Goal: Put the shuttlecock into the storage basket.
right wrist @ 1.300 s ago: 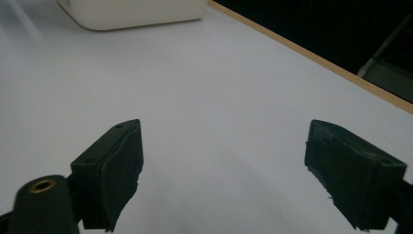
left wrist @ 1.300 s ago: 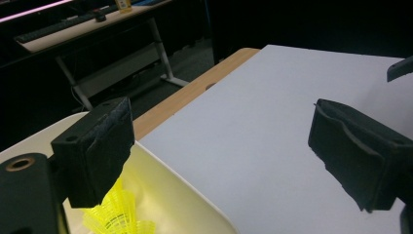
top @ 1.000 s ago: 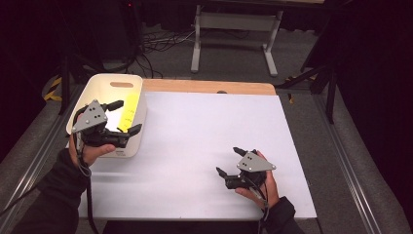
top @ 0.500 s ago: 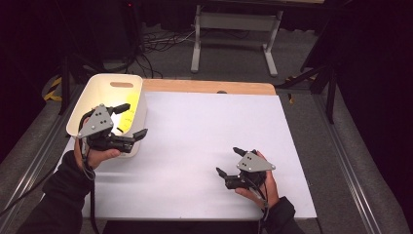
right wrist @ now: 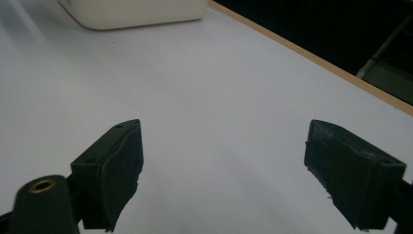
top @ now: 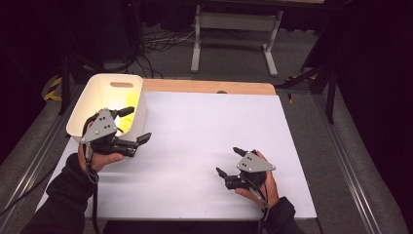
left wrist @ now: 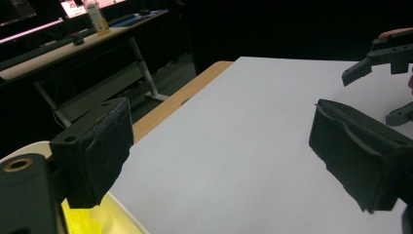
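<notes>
My left gripper (top: 136, 124) is open and empty, held over the right wall of a white bin (top: 90, 95) at the table's left. Something yellow (top: 124, 122) lies inside the bin; in the left gripper view it shows as the yellow thing (left wrist: 83, 222) under the left jaw, beside the bin's rim (left wrist: 124, 214). My right gripper (top: 229, 161) rests low over the white table top (top: 204, 126) at the near right, open wide with nothing between its jaws. In its own view the right gripper (right wrist: 224, 165) faces the bare sheet, with the bin (right wrist: 136, 12) far off.
A wooden strip (top: 209, 87) runs along the table's far edge. Metal rails flank the table left and right. Beyond it stand a desk frame (top: 234, 29) and cables on the floor. The right gripper (left wrist: 384, 53) shows at the top right of the left gripper view.
The left gripper has drifted a little to the right and toward the near side, from above the bin to over its right wall. The right gripper has stayed put.
</notes>
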`<state>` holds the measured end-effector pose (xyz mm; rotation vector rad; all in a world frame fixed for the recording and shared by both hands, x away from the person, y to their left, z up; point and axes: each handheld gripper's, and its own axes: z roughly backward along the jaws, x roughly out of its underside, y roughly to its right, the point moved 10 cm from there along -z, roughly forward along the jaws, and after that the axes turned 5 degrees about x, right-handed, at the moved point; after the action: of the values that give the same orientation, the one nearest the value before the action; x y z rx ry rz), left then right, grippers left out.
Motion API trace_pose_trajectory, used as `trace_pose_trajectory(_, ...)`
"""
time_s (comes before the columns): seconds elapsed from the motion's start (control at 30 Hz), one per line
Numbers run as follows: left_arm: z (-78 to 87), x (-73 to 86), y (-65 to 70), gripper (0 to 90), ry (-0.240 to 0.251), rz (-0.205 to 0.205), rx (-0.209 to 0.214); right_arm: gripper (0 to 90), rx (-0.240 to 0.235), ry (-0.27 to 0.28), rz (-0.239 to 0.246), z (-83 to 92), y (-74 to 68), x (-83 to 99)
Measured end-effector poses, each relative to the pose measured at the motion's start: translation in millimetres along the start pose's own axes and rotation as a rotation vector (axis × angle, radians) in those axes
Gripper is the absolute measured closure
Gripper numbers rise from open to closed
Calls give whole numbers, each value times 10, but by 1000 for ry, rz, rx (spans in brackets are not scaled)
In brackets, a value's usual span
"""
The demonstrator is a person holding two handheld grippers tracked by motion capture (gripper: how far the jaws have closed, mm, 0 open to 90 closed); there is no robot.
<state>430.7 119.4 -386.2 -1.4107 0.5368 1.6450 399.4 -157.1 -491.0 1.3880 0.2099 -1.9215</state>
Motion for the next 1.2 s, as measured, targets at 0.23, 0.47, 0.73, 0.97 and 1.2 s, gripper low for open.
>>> trace_pose_trajectory(0.23,0,-4,51,98,14,4,9,152,0,6,-1,8,2,-11)
trace_pose_trajectory(0.47,-2,8,93,97,16,-9,8,152,2,12,-3,22,4,-28)
trace_pose_trajectory(0.73,-27,45,150,97,5,-28,11,151,1,21,-3,39,-5,-52)
trace_pose_trajectory(0.97,-69,73,204,96,0,-39,18,151,1,26,-1,52,-12,-67)
trace_pose_trajectory(1.2,-113,105,275,95,-5,-51,28,150,2,37,0,75,-21,-95)
